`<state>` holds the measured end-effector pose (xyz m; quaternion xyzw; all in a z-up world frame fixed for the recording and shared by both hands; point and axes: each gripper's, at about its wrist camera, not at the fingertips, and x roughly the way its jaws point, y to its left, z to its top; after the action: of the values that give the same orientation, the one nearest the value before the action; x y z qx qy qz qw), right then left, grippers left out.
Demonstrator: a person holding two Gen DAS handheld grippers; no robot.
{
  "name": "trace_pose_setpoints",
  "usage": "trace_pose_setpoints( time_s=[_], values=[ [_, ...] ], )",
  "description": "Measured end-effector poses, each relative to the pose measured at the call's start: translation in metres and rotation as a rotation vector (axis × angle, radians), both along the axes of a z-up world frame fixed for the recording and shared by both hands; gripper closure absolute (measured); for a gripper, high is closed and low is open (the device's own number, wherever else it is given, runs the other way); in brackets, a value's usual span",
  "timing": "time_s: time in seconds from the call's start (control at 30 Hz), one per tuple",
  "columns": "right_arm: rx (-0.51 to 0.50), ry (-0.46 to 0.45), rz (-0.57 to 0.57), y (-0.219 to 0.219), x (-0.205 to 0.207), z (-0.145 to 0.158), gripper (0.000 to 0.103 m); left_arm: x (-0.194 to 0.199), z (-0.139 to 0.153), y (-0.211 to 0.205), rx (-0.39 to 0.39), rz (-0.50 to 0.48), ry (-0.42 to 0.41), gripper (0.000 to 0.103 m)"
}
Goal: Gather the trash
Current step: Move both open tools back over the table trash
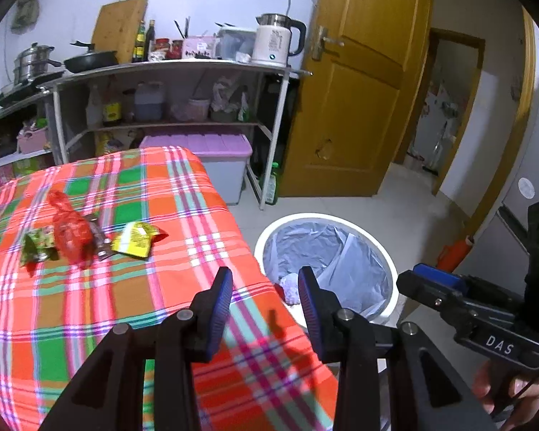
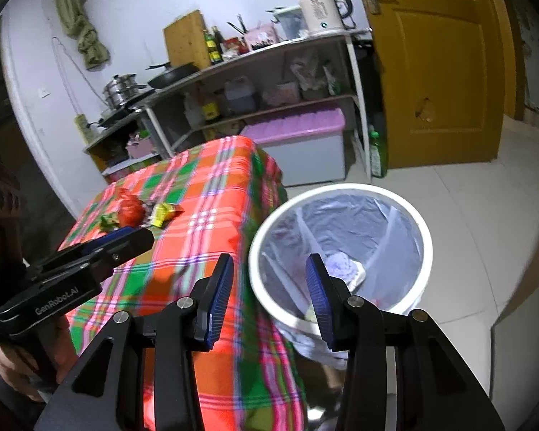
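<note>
Trash lies in a cluster on the plaid tablecloth (image 1: 133, 294): a red plastic bag (image 1: 70, 231), a green wrapper (image 1: 37, 248), a brown wrapper (image 1: 98, 239) and a yellow wrapper (image 1: 134, 239). The cluster also shows in the right wrist view, with the red bag (image 2: 128, 210) and yellow wrapper (image 2: 163, 212). A white trash bin (image 1: 390, 269) with a grey liner stands on the floor right of the table, with crumpled paper (image 2: 341, 265) inside. My left gripper (image 1: 264, 287) is open and empty over the table's right edge. My right gripper (image 2: 267, 273) is open and empty above the bin rim (image 2: 425, 248).
A metal shelf rack (image 1: 197, 68) with a kettle, pans and bottles stands behind the table. A lilac-lidded storage box (image 1: 215, 158) sits under it. A wooden door (image 1: 359, 89) is open at the right. A green bottle (image 1: 272, 183) stands on the floor.
</note>
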<state>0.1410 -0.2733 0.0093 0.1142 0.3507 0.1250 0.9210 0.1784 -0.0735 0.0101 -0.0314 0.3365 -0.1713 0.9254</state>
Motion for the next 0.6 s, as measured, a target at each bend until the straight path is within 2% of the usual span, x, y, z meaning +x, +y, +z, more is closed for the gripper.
trace_pose_setpoints(
  time_s=[0.37,0.6],
  values=[
    [-0.049,-0.067,0.1,0.047,-0.024,0.02,0.06,-0.041,0.014,0.051,-0.016,0.088,-0.055,0.062],
    [-0.036,-0.08,0.174,0.073,-0.034,0.028,0.06,-0.064,0.019,0.082,-0.018,0.137,-0.077,0.062]
  ],
)
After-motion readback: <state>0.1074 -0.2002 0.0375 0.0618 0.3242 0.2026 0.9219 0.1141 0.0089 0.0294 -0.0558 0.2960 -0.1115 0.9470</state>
